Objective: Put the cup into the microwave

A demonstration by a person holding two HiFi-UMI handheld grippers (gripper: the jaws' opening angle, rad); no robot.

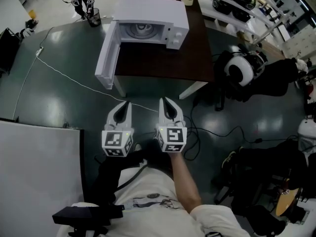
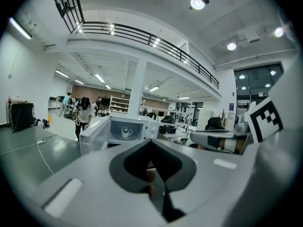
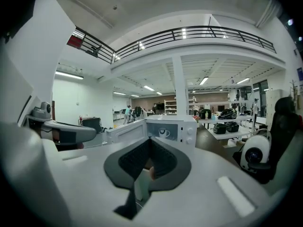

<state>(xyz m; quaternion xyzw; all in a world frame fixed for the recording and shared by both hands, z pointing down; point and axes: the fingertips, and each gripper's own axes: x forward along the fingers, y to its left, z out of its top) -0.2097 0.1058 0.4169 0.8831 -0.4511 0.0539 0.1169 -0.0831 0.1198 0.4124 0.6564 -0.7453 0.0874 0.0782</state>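
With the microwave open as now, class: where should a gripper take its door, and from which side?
Probably pinch the door at its free vertical edge, coming from the front. It stands swung wide out from the microwave, so that thin edge points forward, away from the oven.

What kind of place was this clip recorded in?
Most likely a large open lab or workshop hall, not a home. A railed mezzanine runs overhead, benches loaded with equipment line one side, and the microwave sits on a dark table with cables across the floor.

Dark green floor (image 1: 54, 98), brown table (image 1: 168, 63), seemingly shelving (image 3: 170, 105) behind.
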